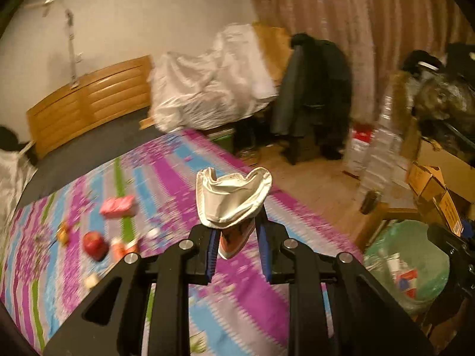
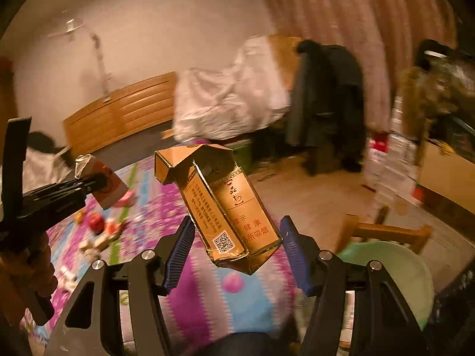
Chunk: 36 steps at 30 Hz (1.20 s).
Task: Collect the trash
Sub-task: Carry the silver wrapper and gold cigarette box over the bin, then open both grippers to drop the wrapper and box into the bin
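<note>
- Over the patterned bedspread (image 1: 184, 184) in your left wrist view, your left gripper (image 1: 234, 237) pinches a crumpled orange-and-white carton (image 1: 233, 198) between its blue fingers (image 1: 211, 252); a green-lined trash bin (image 1: 415, 255) sits lower right.
- From your right wrist view, your right gripper (image 2: 237, 252) has its fingers spread, and an open gold cigarette pack (image 2: 225, 204) sits tilted between them; you can't tell whether either pad touches it.

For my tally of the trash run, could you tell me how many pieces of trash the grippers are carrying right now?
2: a small carton clamped in the left gripper, and a cigarette pack between the right gripper's fingers.
</note>
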Tool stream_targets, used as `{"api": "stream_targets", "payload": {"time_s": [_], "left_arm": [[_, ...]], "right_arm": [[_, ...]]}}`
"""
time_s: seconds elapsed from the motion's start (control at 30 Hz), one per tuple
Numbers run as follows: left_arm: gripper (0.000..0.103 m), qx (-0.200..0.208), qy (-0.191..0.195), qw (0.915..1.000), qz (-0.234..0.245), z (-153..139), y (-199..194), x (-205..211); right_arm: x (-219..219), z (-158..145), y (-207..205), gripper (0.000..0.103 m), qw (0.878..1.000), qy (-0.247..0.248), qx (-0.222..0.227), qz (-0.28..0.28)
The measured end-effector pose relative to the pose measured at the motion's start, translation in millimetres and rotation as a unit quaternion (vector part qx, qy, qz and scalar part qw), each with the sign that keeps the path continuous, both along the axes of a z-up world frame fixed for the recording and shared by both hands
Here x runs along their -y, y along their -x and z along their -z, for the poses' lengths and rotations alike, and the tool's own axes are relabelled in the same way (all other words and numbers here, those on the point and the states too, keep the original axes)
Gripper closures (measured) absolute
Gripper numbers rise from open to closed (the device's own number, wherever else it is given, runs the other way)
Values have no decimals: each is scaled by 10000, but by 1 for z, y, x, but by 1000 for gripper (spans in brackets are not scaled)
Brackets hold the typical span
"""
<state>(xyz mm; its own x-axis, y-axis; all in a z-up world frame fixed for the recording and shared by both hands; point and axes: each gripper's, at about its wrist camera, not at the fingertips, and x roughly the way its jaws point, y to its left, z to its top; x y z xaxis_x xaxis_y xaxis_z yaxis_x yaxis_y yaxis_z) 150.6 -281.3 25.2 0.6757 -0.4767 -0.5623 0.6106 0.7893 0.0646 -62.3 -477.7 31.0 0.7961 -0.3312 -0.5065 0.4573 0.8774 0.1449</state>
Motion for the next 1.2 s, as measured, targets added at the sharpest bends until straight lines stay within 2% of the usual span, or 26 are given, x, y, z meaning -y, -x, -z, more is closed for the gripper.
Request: {"api": "stream_targets", "payload": {"time_s": [0.13,0.33,0.53,0.7,0.8,0.97,1.07,1.2], "left_arm": [[81,27,-26,9991,420,0,12,45],[81,72,-105,9940,1082,4,38,112],[81,31,-246,9848,1721,13,70,171],[81,-51,-402,9756,2157,22,91,210],[81,-191,-464,9697,2389,28,101,229],[81,-811,-471,9558,2786,48,110,252],[81,-992,-588,9469,3002,63,115,260],[81,-1103,-744,9409,3113,77,120,265]], "right_arm": [[40,0,34,42,9984,15,-8,564],[92,7,84,42,9898,110,-164,1408],[134,15,128,42,9758,251,-463,2123],[154,22,148,42,9625,327,-757,2585],[166,29,156,42,9572,286,-977,2710],[184,50,160,42,9522,7,-1265,2782],[183,62,156,42,9515,-80,-1387,2744],[182,76,153,42,9519,-230,-1438,2698]]}}
